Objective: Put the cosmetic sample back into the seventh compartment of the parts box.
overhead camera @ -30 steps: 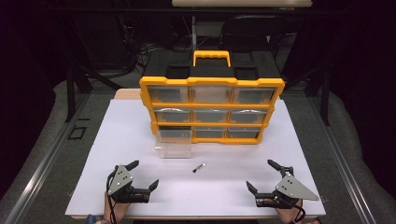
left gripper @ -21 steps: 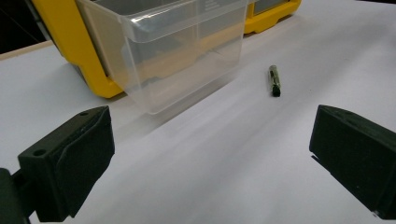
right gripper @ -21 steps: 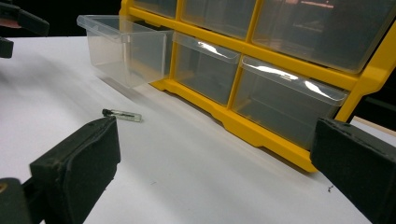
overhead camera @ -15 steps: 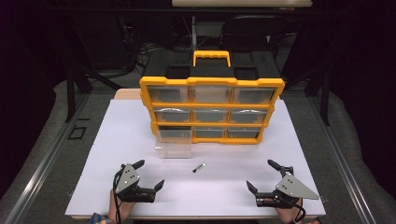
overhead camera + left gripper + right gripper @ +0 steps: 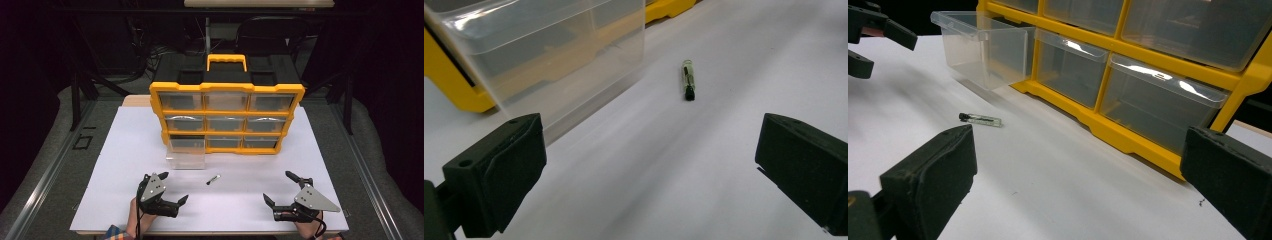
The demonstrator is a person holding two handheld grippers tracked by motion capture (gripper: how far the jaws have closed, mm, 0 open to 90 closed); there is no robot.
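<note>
On the white tabletop (image 5: 125, 165), a yellow plastic organiser cabinet with three rows of clear drawers and a black carry handle (image 5: 227, 117) is standing upright at the far middle, facing the person. Its bottom-left clear plastic drawer (image 5: 186, 152) is sticking out well forward of the cabinet front and looking empty; the left gripper view is showing it (image 5: 559, 55) just ahead and to the left of the near jaw. A small slim glass vial with a black cap (image 5: 213, 179) is lying flat on the bare table, in front of the cabinet, a little to the right of the pulled-out drawer and apart from it, touching nothing. In the left gripper view the vial (image 5: 688, 86) is lying ahead, between the lines of the two jaws but well beyond them, cap end toward the camera. In the right gripper view it (image 5: 980, 119) is lying off to the left, cap end pointing left, near the drawer (image 5: 983, 47). The left gripper (image 5: 172, 191) is resting low at the near left of the table, jaws spread wide with nothing between them, pointing toward the vial. The right gripper (image 5: 281, 189) is sitting at the near right, well apart from the vial, jaws likewise gaping wide and gripping nothing, aimed at the cabinet's lower drawers (image 5: 1158, 100). The left gripper (image 5: 873, 37) is also appearing at the top left corner of the right gripper view. Both hands are coming in from the bottom edge of the high view.
</note>
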